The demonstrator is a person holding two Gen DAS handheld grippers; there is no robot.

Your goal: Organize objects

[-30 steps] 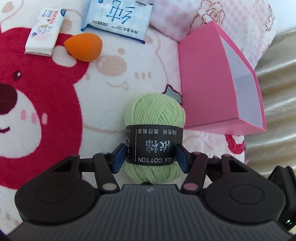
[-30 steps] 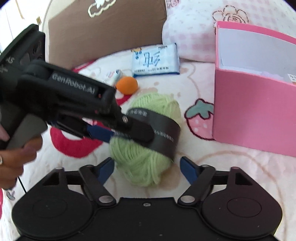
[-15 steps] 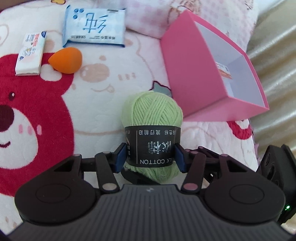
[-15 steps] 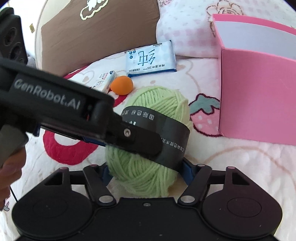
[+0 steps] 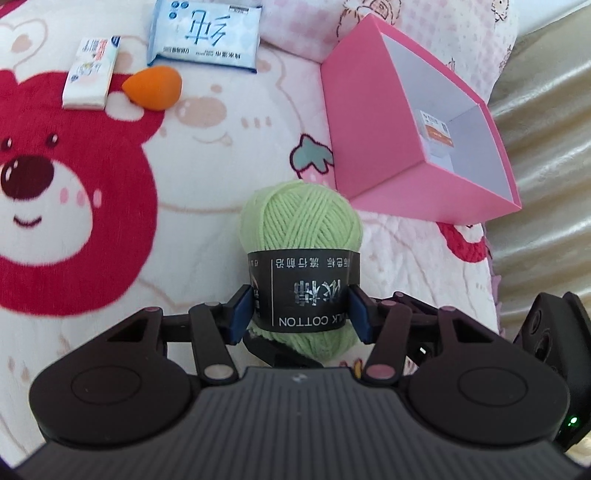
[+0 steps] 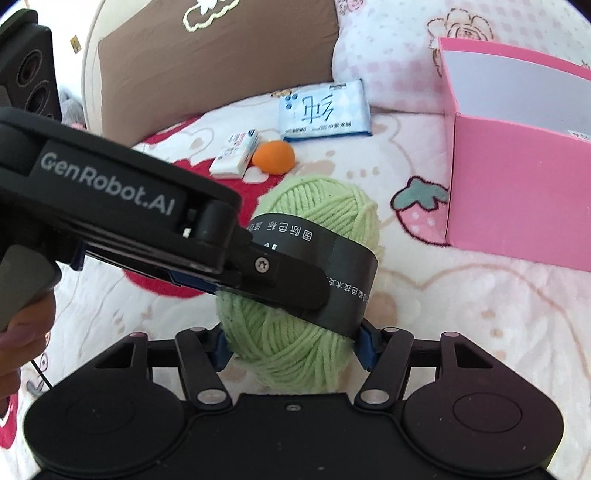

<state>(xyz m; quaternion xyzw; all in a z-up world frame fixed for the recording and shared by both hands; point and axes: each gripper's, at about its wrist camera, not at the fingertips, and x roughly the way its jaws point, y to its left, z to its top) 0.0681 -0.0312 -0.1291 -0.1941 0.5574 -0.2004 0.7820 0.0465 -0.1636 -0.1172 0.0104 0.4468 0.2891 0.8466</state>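
Observation:
A light green yarn ball point(image 5: 301, 225) with a black paper band is held above the bear-print blanket. My left gripper point(image 5: 301, 312) is shut on the band, blue pads on both sides. In the right wrist view my right gripper point(image 6: 295, 349) is shut on the lower part of the yarn ball point(image 6: 321, 206), with the left gripper body point(image 6: 122, 221) crossing above it. The open pink box point(image 5: 417, 122) lies ahead to the right, with a small packet point(image 5: 436, 131) inside. The pink box also shows in the right wrist view point(image 6: 517, 192).
On the blanket far left lie an orange makeup sponge point(image 5: 153, 88), a small white tissue pack point(image 5: 90, 74) and a blue wet-wipe pack point(image 5: 203, 35). A brown cushion point(image 6: 218, 59) and pink pillow point(image 6: 391, 55) stand at the back. A beige cover point(image 5: 546, 184) lies right.
The yarn ball has risen off the blanket in my left gripper. My right gripper has come in from below and shut on the lower part of the yarn. The box interior shows more.

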